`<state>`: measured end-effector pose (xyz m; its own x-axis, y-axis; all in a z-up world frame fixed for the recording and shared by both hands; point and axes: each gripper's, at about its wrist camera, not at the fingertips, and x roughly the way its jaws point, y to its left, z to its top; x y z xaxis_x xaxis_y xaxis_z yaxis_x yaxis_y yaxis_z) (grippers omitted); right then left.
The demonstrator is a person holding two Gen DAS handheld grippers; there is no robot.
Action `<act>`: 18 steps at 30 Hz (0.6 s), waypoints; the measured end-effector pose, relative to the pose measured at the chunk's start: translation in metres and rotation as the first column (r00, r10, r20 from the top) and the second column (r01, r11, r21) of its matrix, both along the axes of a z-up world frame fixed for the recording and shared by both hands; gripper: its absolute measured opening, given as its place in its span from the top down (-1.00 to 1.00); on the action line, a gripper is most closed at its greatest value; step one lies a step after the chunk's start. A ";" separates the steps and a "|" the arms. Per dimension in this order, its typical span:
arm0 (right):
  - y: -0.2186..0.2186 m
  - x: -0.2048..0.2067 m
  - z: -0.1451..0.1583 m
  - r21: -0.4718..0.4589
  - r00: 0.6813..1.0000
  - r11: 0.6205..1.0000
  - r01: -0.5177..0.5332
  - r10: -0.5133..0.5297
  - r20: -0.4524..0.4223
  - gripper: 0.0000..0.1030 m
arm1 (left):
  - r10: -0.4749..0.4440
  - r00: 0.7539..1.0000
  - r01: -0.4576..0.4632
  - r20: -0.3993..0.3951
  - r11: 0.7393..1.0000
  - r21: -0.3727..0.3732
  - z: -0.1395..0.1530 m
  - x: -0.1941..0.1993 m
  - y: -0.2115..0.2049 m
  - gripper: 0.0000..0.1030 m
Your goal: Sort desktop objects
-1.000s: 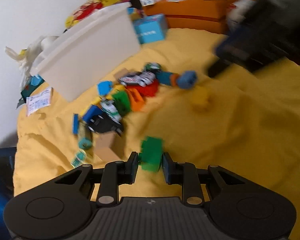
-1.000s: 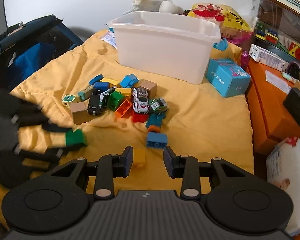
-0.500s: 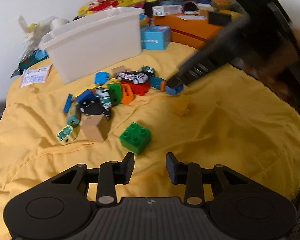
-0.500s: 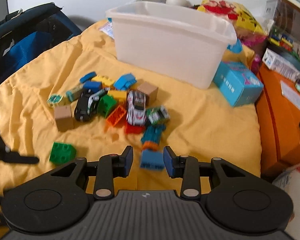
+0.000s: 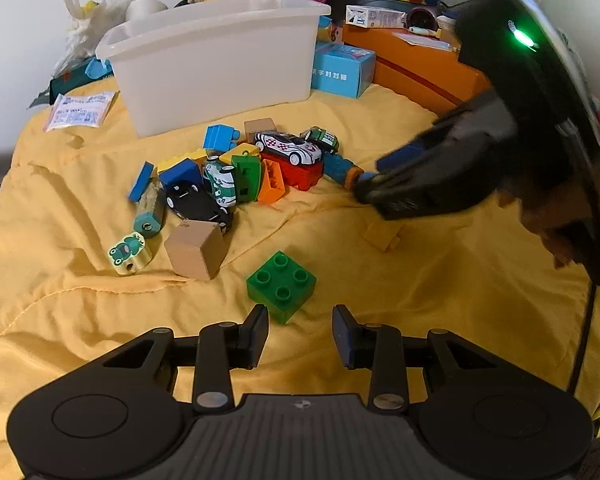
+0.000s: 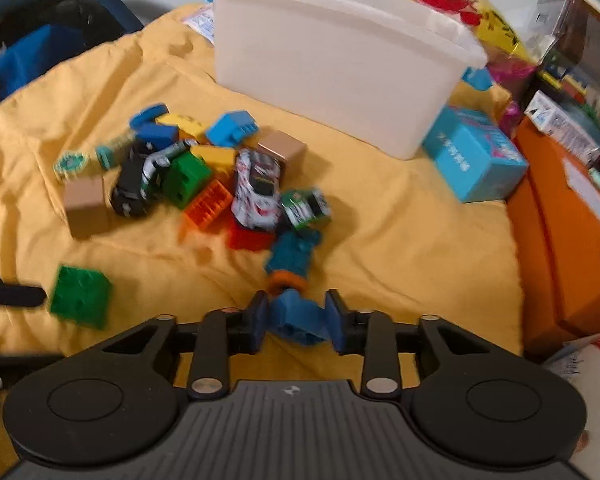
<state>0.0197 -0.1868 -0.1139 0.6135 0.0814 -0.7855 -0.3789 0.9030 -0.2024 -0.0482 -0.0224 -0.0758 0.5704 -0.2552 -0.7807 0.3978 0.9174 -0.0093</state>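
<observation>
Blue brick: just closed upon by the right gripper, ready for the tub; green brick released (left gripper parted, empty).

A matt yellow cloth, wrinkled and stitched along a seam, covers the surface. The green brick is smooth moulded plastic with a faint sheen. The tan cube looks like matt bare wood. The white bin is translucent, smooth plastic. The toy car has a glossy painted finish. The blue box is printed cardboard.
</observation>
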 end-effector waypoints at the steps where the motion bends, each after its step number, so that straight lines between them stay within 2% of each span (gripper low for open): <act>1: -0.006 -0.005 0.002 0.014 1.000 1.000 0.004 -0.004 0.006 0.52 | 0.004 1.000 -0.004 -0.002 1.000 -0.003 0.000 0.001 0.000 0.23; 2: -0.013 -0.010 0.004 0.028 1.000 0.999 0.019 -0.019 0.013 0.66 | 0.006 1.000 -0.007 -0.002 1.000 -0.006 0.000 0.002 0.000 0.23; 4: -0.027 -0.019 0.006 0.066 0.998 0.996 0.056 -0.057 0.023 0.66 | 0.021 1.000 -0.021 -0.007 1.000 -0.007 -0.001 0.005 0.001 0.22; 7: -0.042 -0.029 0.001 0.140 0.993 0.983 0.117 -0.117 -0.008 0.66 | 0.044 0.999 -0.045 -0.021 0.999 -0.009 -0.002 0.009 0.003 0.21; 14: -0.044 -0.047 -0.003 0.165 0.993 0.979 0.116 -0.116 -0.007 0.66 | 0.095 0.993 -0.098 -0.068 0.994 -0.043 -0.005 0.021 0.005 0.17; 18: -0.035 -0.047 -0.007 0.160 0.995 0.982 0.103 -0.102 -0.017 0.66 | 0.104 0.992 -0.106 -0.065 0.994 -0.024 -0.014 0.030 0.001 0.16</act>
<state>-0.0269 -0.2215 -0.1211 0.6180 0.1438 -0.7729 -0.2839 0.9576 -0.0488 -0.0186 -0.0218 -0.0897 0.5447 -0.2186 -0.8096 0.2971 0.9531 -0.0574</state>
